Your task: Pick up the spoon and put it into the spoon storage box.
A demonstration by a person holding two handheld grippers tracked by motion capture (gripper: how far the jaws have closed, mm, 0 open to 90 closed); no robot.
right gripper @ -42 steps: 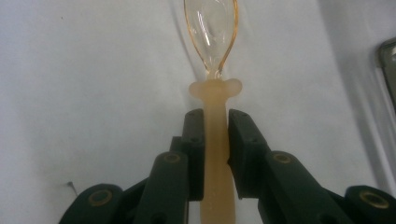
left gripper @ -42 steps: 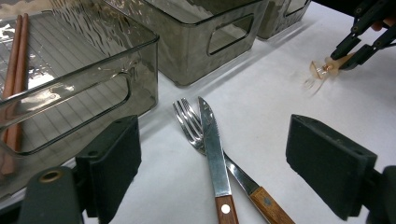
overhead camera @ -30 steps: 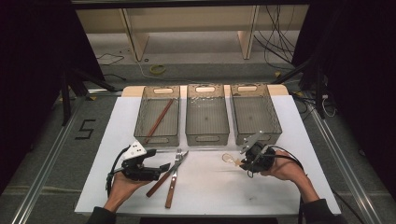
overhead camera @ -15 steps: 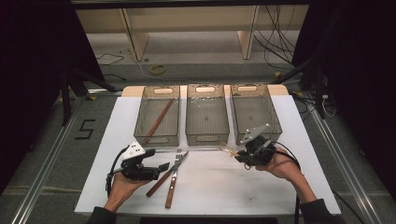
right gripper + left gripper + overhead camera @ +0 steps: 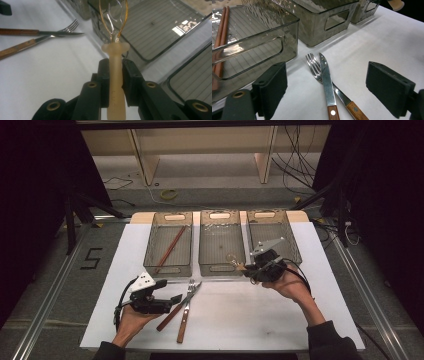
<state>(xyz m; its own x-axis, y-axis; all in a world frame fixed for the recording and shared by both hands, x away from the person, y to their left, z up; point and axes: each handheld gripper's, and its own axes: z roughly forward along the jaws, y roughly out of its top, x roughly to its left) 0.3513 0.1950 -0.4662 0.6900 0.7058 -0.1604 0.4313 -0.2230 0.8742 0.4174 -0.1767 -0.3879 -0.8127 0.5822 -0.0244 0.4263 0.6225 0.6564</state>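
Note:
My right gripper [image 5: 248, 269] is shut on the beige handle of a clear plastic spoon [image 5: 232, 258]. It holds the spoon in the air over the front edge of the middle bin [image 5: 202, 245]. In the right gripper view the pads [image 5: 103, 75] clamp the spoon's handle [image 5: 115, 53], bowl pointing away. My left gripper [image 5: 176, 299] rests on the table, open, nothing between its pads [image 5: 273, 82]. Just ahead of it lie a fork [image 5: 183, 325] and a knife [image 5: 167, 319] with wooden handles, crossed. The fork [image 5: 312, 65] and knife [image 5: 326, 75] lie between the open jaws' line of sight.
Three smoky clear bins stand in a row at the table's far side. The left bin [image 5: 148, 245] holds a pair of brown chopsticks [image 5: 170, 249]; the right bin [image 5: 296, 245] looks bare. White table [image 5: 260, 320] stretches between the hands.
The right gripper has risen with the spoon and moved away from the person toward the bins. The left gripper has stayed put.

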